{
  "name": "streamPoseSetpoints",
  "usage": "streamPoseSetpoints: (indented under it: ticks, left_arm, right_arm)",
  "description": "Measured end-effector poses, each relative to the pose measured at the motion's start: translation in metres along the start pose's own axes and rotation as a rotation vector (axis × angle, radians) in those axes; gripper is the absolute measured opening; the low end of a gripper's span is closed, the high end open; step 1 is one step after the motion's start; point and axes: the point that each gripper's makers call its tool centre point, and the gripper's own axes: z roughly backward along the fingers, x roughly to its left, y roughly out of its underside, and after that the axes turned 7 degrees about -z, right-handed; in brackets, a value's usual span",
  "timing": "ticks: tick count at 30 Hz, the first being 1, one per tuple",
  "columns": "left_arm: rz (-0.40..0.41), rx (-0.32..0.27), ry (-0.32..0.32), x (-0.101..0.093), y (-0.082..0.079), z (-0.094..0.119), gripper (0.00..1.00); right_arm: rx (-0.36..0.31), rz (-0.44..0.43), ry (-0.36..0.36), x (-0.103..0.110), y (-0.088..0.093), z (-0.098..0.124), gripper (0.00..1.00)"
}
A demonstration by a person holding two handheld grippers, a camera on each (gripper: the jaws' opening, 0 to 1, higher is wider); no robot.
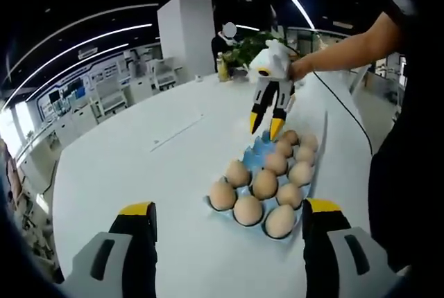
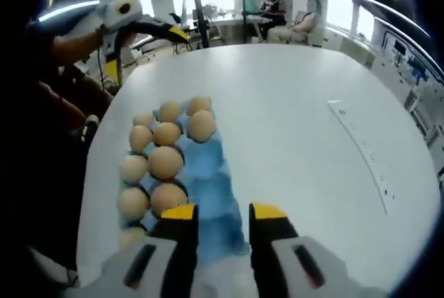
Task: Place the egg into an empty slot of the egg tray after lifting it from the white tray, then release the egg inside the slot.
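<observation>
Eggs (image 1: 264, 183), tan, matte and smoothly rounded, fill most of the blue moulded egg tray (image 2: 215, 187) on the glossy white table (image 2: 298, 125); each looks light, brittle and apt to slip, so I judge a gentle pinch across the widest part safest. Both grippers are empty with jaws apart: the right gripper (image 2: 223, 212) hangs over the tray's bare slots, and the left gripper (image 1: 229, 208) waits near its other end.

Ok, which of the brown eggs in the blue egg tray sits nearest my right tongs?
The brown egg just beyond a yellow tip of the right tongs, beside the empty slots of the blue egg tray; the other eggs lie farther off.
</observation>
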Motion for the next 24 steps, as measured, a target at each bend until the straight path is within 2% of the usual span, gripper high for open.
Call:
streamPoseSetpoints:
  ticks: [12,17,20,24]
  left_arm:
    - [-0.009,0.003,0.006,-0.003,-0.002,-0.002,0.88]
    - [-0.009,0.004,0.009,-0.004,-0.002,-0.004,0.87]
    - [-0.008,0.0,0.008,-0.004,-0.004,-0.005,0.88]
    - [-0.012,0.008,0.01,-0.005,-0.003,-0.006,0.88]
  right_arm:
    - [0.081,-0.09,0.159,-0.033,0.08,0.068,0.29]
    - [0.084,-0.131,0.227,-0.046,0.1,0.093,0.3]
    - [0.121,-0.121,0.285,-0.057,0.114,0.104,0.29]
    - [0.157,-0.116,0.319,-0.065,0.125,0.109,0.29]
